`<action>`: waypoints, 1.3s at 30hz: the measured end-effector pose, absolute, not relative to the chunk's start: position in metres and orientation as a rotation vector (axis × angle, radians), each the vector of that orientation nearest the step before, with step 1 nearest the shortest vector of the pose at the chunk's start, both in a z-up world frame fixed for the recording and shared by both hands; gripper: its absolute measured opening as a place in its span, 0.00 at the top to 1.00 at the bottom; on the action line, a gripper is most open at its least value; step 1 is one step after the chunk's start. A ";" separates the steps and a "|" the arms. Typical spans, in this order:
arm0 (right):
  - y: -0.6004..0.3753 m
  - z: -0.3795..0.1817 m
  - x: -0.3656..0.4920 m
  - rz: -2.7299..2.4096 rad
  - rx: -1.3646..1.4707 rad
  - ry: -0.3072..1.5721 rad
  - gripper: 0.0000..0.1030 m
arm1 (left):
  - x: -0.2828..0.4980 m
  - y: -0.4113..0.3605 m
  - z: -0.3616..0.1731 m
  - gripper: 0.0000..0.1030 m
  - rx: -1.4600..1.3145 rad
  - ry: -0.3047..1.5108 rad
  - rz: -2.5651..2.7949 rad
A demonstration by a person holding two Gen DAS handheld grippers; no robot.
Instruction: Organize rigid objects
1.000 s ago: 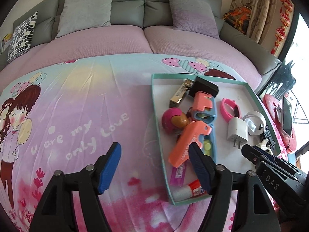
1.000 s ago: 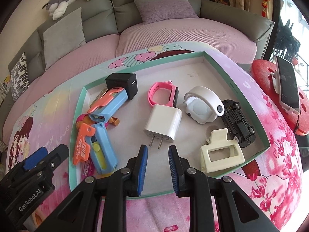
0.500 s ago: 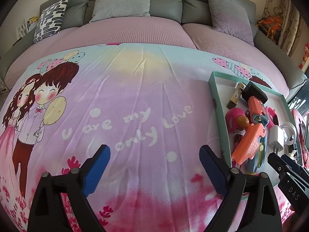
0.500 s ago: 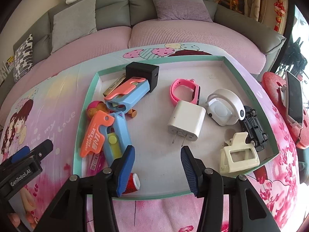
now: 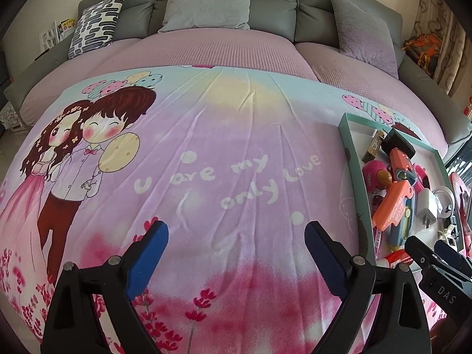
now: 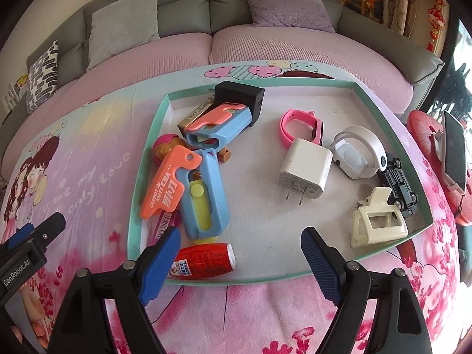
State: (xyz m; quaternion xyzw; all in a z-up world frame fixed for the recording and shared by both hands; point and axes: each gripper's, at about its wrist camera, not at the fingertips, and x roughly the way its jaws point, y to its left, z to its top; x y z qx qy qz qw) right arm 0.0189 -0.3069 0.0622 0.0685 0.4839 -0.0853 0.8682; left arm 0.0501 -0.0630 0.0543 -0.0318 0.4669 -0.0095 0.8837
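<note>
A shallow teal-rimmed box (image 6: 147, 159) lies on the printed cloth and holds several small things: two orange-and-blue carrot knives (image 6: 203, 200), a white charger (image 6: 305, 168), a pink watch (image 6: 298, 124), a white clip (image 6: 377, 224), a black toy car (image 6: 399, 185), a red tube (image 6: 206, 261) and a black cube (image 6: 239, 100). My right gripper (image 6: 240, 265) is open and empty, just above the box's near edge. My left gripper (image 5: 236, 261) is open and empty over bare cloth, left of the box (image 5: 354, 165).
The cartoon-print cloth (image 5: 206, 162) covers a round pink sofa bed with grey cushions (image 5: 206, 3) behind. A phone on a stand (image 6: 452, 150) sits on a red stool right of the box. A round white device (image 6: 358, 153) lies beside the charger.
Both grippers opened wide. The left one swung left, away from the box, to over bare cloth. The right one drew back to the box's near edge.
</note>
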 end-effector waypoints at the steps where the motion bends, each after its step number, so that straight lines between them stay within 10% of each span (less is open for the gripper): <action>1: -0.306 0.062 0.017 -0.175 0.146 1.014 0.08 | 0.047 -0.061 0.055 0.09 -0.072 0.970 -0.016; 39: -0.282 0.024 -0.025 -0.174 0.081 1.056 0.00 | 0.004 -0.047 0.012 0.08 -0.041 1.061 -0.043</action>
